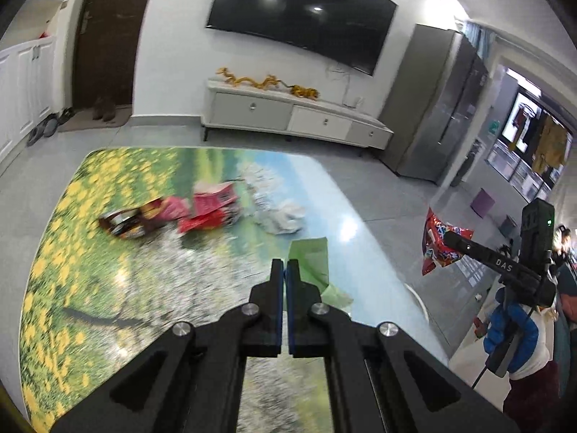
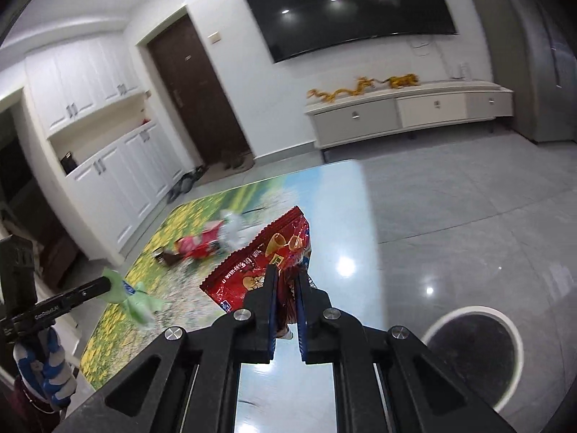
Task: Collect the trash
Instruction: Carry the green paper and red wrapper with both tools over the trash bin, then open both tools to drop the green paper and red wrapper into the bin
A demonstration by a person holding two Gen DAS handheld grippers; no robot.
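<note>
My left gripper (image 1: pixel 285 265) is shut on a crumpled green wrapper (image 1: pixel 313 258) and holds it above the table; it also shows in the right wrist view (image 2: pixel 139 301). My right gripper (image 2: pixel 287 274) is shut on a red snack bag (image 2: pixel 258 261), held above the table's right side; the bag also shows in the left wrist view (image 1: pixel 441 240). On the flower-print table (image 1: pixel 108 252) lie red wrappers (image 1: pixel 207 209), a dark wrapper (image 1: pixel 124 222) and a white crumpled plastic piece (image 1: pixel 283 216).
A round white-rimmed bin (image 2: pixel 472 355) with a dark inside stands on the floor right of the table. A TV cabinet (image 1: pixel 295 115) and a fridge (image 1: pixel 436 108) stand along the far wall. A white cabinet (image 2: pixel 108 173) and door are at the left.
</note>
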